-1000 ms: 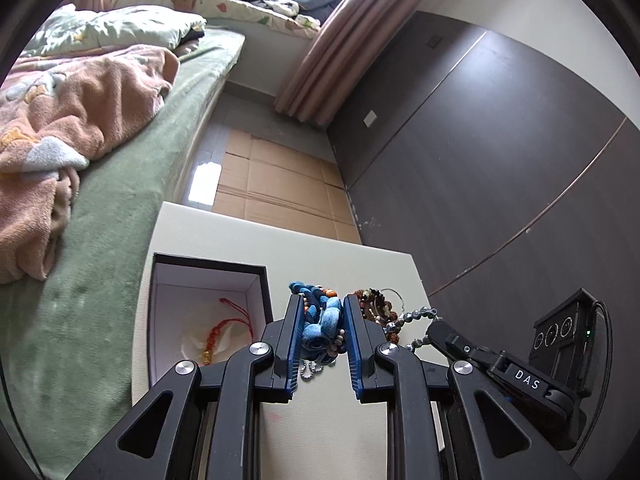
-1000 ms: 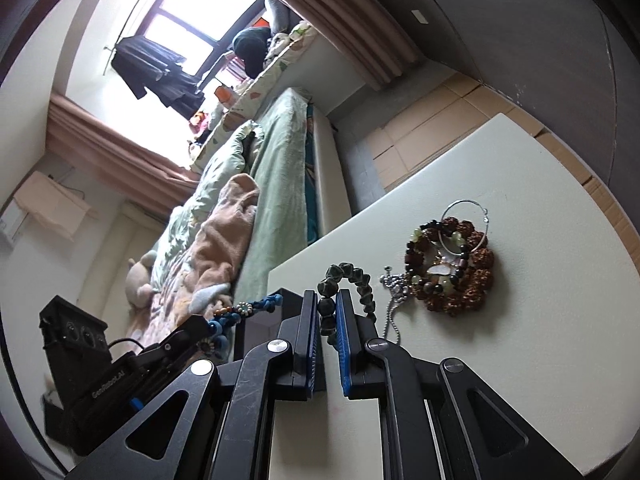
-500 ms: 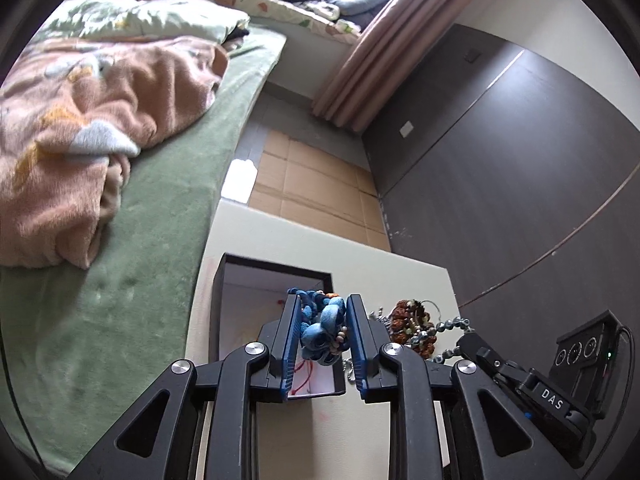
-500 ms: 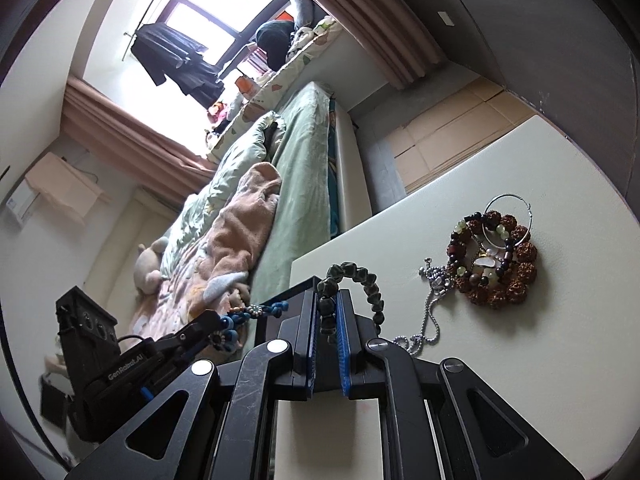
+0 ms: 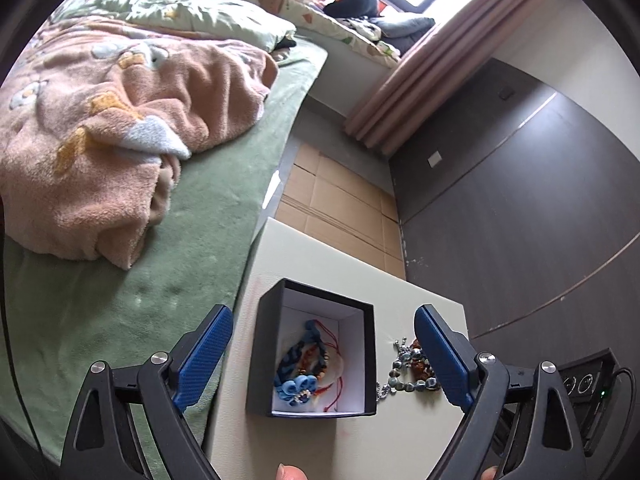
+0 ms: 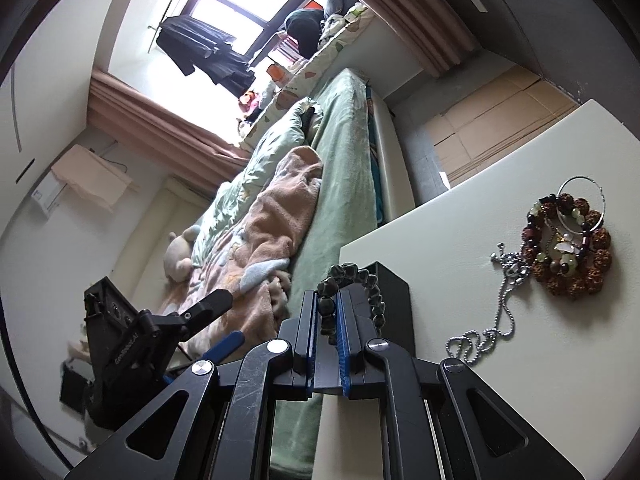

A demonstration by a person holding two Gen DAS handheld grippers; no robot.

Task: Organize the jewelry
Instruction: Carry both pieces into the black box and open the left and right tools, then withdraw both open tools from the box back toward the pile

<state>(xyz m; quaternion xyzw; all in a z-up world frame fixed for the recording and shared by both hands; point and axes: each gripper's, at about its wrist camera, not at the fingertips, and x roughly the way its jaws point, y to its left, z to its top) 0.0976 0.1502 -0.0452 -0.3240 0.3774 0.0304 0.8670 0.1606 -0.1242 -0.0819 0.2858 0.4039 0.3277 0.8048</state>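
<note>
A black box (image 5: 370,364) with a white lining stands on the cream table (image 5: 352,276). A blue bead and flower bracelet (image 5: 298,372) lies inside it on a red cord piece (image 5: 334,344). My left gripper (image 5: 322,354) is wide open and empty above the box. My right gripper (image 6: 327,312) is shut on a dark green bead bracelet (image 6: 362,280), held above the box's corner (image 6: 394,304). A brown bead bracelet pile (image 6: 568,240) and a silver ball chain (image 6: 496,320) lie on the table to the right.
A bed with a green cover (image 5: 192,248) and a peach blanket (image 5: 100,128) runs along the table's left edge. A dark wall panel (image 5: 520,208) is on the right. Cardboard (image 5: 340,204) covers the floor beyond the table. The left gripper's body (image 6: 132,344) shows in the right wrist view.
My left gripper opened and rose, and the blue bracelet now lies in the box. My right gripper still holds the green bracelet and has shifted slightly towards the box.
</note>
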